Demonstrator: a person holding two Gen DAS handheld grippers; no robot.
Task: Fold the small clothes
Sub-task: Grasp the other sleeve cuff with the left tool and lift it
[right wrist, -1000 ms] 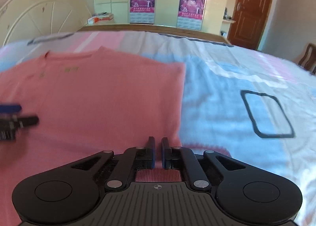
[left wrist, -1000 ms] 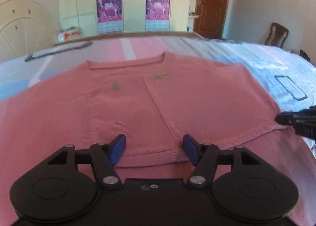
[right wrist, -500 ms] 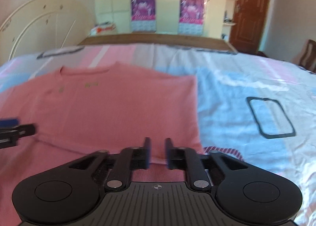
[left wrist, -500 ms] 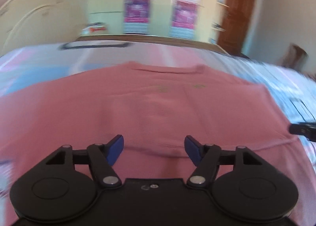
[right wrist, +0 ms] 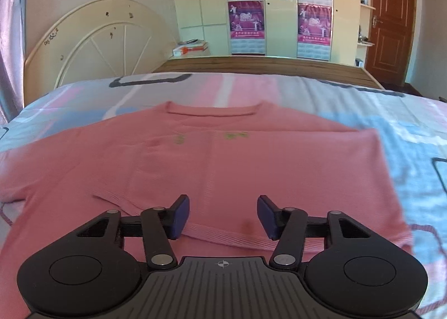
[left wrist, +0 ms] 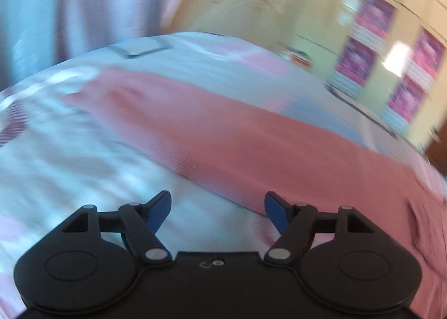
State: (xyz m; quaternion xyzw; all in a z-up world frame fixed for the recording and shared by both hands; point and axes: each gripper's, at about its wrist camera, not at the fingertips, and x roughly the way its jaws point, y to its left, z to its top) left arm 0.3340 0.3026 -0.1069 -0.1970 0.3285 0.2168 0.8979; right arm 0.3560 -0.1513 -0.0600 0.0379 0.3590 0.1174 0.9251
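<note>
Pink shirt (right wrist: 251, 168) lies flat; both grippers' jaws gape, empty, above it.

Left gripper (left wrist: 218, 211) spread wide, holding nothing, beside the shirt (left wrist: 251, 140); right gripper (right wrist: 223, 217) spread wide above it.

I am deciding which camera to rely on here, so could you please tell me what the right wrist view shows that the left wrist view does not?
Only the right wrist view, which is sharp, shows the open right gripper, the shirt's collar, the green print, the folded hem and the door.

Only the left wrist view, heavily blurred, shows the open left gripper and the curtain.

Both show the pink shirt, the bedsheet and the wardrobe posters.
</note>
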